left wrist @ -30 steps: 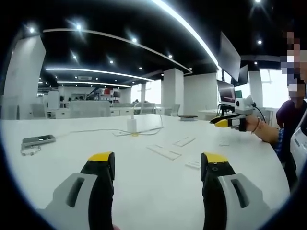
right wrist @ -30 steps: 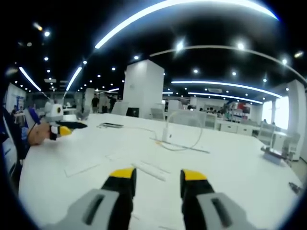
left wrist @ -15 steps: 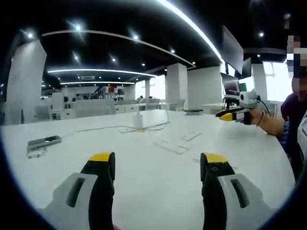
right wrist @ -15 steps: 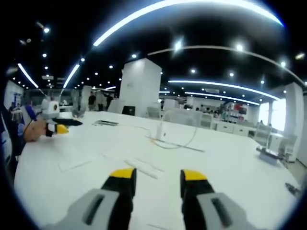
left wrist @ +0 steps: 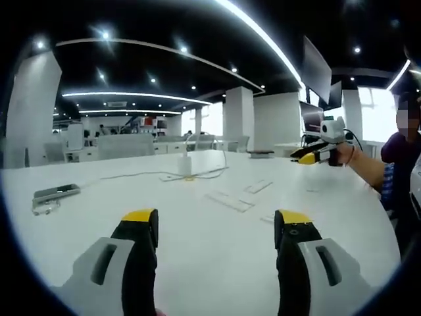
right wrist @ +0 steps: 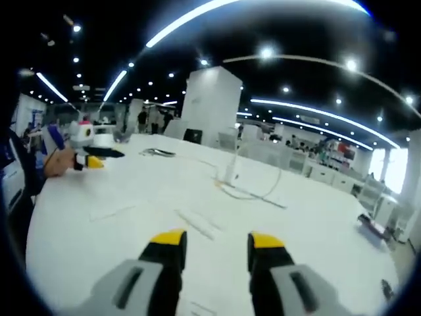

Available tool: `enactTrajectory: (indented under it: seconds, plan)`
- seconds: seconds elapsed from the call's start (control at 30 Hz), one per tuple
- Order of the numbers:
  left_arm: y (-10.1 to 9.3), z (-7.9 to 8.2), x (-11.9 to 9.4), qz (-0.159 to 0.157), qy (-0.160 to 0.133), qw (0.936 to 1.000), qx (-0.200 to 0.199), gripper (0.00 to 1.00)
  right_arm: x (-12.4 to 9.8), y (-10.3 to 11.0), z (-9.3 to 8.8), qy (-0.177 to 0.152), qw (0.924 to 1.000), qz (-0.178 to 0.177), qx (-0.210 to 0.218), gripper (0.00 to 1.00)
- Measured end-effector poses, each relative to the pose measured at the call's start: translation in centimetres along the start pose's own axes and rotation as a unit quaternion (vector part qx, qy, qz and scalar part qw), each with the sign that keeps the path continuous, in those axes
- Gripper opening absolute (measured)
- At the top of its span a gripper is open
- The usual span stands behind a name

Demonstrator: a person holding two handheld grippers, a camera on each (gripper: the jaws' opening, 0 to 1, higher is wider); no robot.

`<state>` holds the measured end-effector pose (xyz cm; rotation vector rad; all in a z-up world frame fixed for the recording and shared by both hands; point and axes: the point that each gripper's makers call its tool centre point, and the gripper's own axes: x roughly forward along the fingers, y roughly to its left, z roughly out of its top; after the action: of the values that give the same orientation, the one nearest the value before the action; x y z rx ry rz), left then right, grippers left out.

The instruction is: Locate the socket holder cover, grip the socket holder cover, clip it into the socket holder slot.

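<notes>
Several flat white strips lie on the white table: a long one, a shorter one behind it and a small piece by my jaw. I cannot tell which is the socket holder cover. My left gripper hovers over the table short of them, open and holding nothing. The right gripper is held in a hand at the right, above the table. In the right gripper view, the right gripper is open and holds nothing, with the long strip just beyond it. The left gripper shows at the left.
A white charger block with a looping cable stands mid-table, also seen as the charger block. A phone lies at the left. A person sits at the right table edge. Desks and pillars stand far behind.
Both views have shifted slightly with the hands, the right gripper view tilting a little. Both pairs of jaws keep the same gap. The strips on the table have not moved.
</notes>
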<state>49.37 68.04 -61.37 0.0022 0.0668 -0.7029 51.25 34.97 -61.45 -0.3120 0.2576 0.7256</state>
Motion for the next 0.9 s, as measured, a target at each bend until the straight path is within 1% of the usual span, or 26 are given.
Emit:
enactTrajectory:
  seconds: [0.03, 0.1, 0.13, 0.17, 0.2, 0.3, 0.37, 0.4, 0.47, 0.5, 0.53, 0.6, 0.63, 0.73, 0.77, 0.8, 0.87, 0.9]
  plan:
    - [-0.1, 0.0, 0.0, -0.001, -0.001, 1.0000, -0.001, 0.72, 0.0, 0.0, -0.1, 0.008, 0.9999, 0.004, -0.008, 0.38]
    - [-0.2, 0.1, 0.0, -0.003, -0.002, 1.0000, -0.002, 0.71, 0.0, 0.1, -0.4, 0.038, 0.9984, 0.021, -0.036, 0.39]
    - [-0.2, 0.2, 0.0, -0.004, -0.003, 1.0000, -0.002, 0.71, -0.1, 0.1, -0.9, 0.066, 0.9958, 0.031, -0.056, 0.39]
    - [-0.3, 0.2, 0.0, -0.005, -0.003, 1.0000, -0.002, 0.71, -0.1, 0.1, -1.1, 0.080, 0.9939, 0.035, -0.067, 0.40]
    - [-0.3, 0.2, -0.1, -0.005, -0.003, 1.0000, -0.002, 0.71, -0.1, -0.2, -1.5, 0.106, 0.9901, 0.036, -0.084, 0.41]
    - [-0.2, 0.1, 0.0, -0.005, -0.002, 1.0000, -0.001, 0.71, 0.0, -0.4, -1.2, 0.127, 0.9848, 0.049, -0.108, 0.41]
    - [-0.2, 0.0, 0.0, -0.005, 0.000, 1.0000, -0.001, 0.71, 0.0, -0.2, -1.1, 0.144, 0.9775, 0.074, -0.135, 0.41]
    - [-0.2, 0.0, 0.0, -0.005, 0.001, 1.0000, -0.001, 0.71, -0.1, 0.1, -1.4, 0.159, 0.9711, 0.093, -0.152, 0.41]
    - [-0.2, -0.1, 0.1, -0.005, 0.003, 1.0000, -0.001, 0.71, -0.5, 0.5, -2.4, 0.191, 0.9553, 0.129, -0.185, 0.41]
    - [-0.2, -0.2, 0.1, -0.005, 0.003, 1.0000, -0.001, 0.71, -0.7, 0.9, -2.8, 0.205, 0.9482, 0.151, -0.190, 0.42]
    - [-0.2, -0.2, 0.1, -0.005, 0.004, 1.0000, -0.002, 0.71, -0.9, 1.1, -3.1, 0.215, 0.9442, 0.160, -0.191, 0.42]
    - [-0.2, -0.3, 0.1, -0.005, 0.006, 1.0000, -0.002, 0.71, -1.3, 1.4, -3.7, 0.235, 0.9329, 0.182, -0.203, 0.42]
    - [-0.2, -0.3, 0.1, -0.005, 0.006, 1.0000, -0.002, 0.71, -1.3, 1.5, -3.7, 0.238, 0.9311, 0.185, -0.205, 0.42]
    - [-0.4, -0.5, 0.2, -0.007, 0.008, 0.9999, -0.002, 0.71, -2.3, 2.5, -5.0, 0.288, 0.8990, 0.234, -0.233, 0.41]
    - [-0.5, -0.5, 0.2, -0.008, 0.009, 0.9999, -0.002, 0.71, -2.6, 2.7, -5.5, 0.311, 0.8836, 0.249, -0.245, 0.40]
    - [-0.5, -0.6, 0.2, -0.009, 0.011, 0.9999, -0.002, 0.71, -2.9, 3.1, -6.0, 0.328, 0.8728, 0.261, -0.250, 0.40]
    - [-0.6, -0.8, 0.3, -0.009, 0.013, 0.9999, -0.002, 0.71, -3.2, 3.5, -6.6, 0.356, 0.8534, 0.277, -0.261, 0.39]
    - [-0.5, -0.8, 0.3, -0.008, 0.014, 0.9999, -0.002, 0.71, -3.2, 3.5, -6.7, 0.367, 0.8458, 0.280, -0.267, 0.39]
